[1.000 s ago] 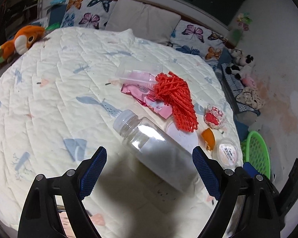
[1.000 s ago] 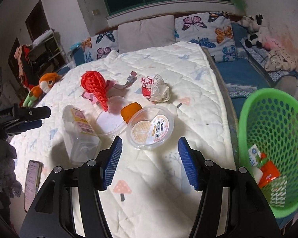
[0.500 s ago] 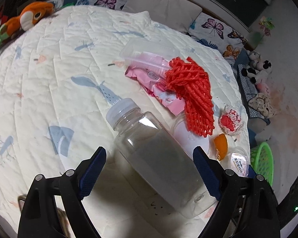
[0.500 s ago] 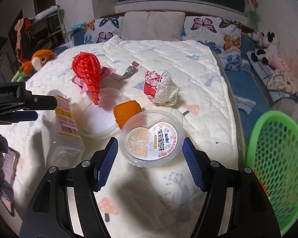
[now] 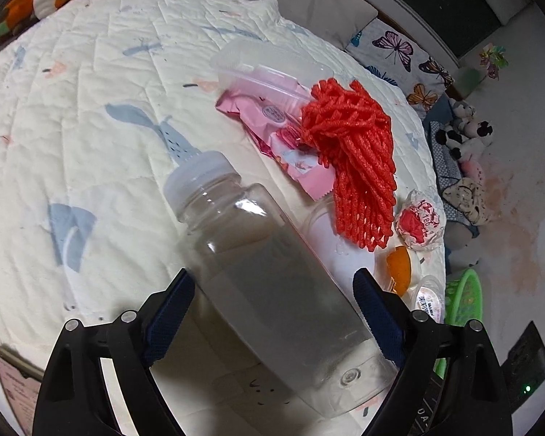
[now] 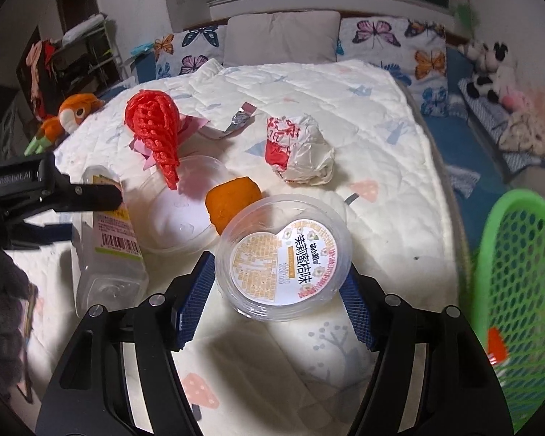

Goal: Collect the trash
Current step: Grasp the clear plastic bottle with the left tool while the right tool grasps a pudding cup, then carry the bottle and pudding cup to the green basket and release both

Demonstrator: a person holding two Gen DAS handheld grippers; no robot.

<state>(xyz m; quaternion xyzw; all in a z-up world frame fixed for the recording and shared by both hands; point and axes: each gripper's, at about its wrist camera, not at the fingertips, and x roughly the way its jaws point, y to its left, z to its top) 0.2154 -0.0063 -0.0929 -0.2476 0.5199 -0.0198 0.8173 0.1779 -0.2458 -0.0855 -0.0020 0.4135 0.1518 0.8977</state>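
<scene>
The clear bottle (image 5: 272, 283) lies on the bed (image 5: 91, 145) between the left gripper (image 5: 272, 298) fingers — just closing slightly, not yet pressing. The right gripper (image 6: 276, 290) fingers straddle the round plastic cup (image 6: 283, 254) — spread, apparently untouching.

Both fisheye views are bright at the centre and fall to black in the corners, with straight lines bowing hard toward the rims. Light comes from above and behind the cameras, washing out the white quilt (image 5: 91, 116) at upper left of the left wrist view. The clear bottle (image 5: 272, 272) carries small glare streaks near its shoulder. In the right wrist view dark shadows spread below the plastic cup (image 6: 283, 254) toward the lower edge. The green basket (image 6: 519, 290) at the right edge is smeared and soft.
</scene>
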